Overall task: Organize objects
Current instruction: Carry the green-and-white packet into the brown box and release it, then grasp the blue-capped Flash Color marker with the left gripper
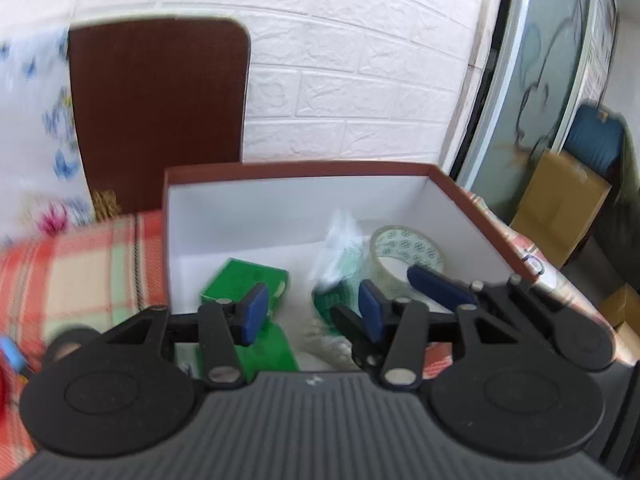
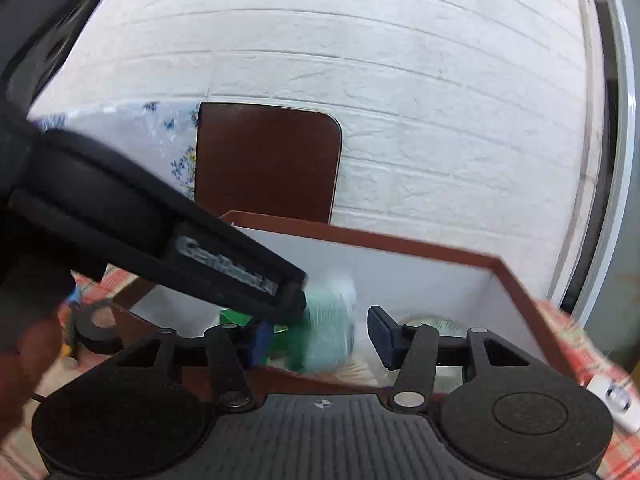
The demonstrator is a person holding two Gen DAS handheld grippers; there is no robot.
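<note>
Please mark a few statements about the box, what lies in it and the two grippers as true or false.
1. The box has a lid closed over it. False: it stands open, its white inside showing.
2. A roll of clear tape lies inside the box. True.
3. The left gripper is clamped on the green carton. False: its blue pads stand apart with nothing pressed between them.
4. The box stands on a checked cloth. True.
5. The wall behind the box is red brick. False: it is white with a brick pattern.
6. The right gripper is open above the box. True.
</note>
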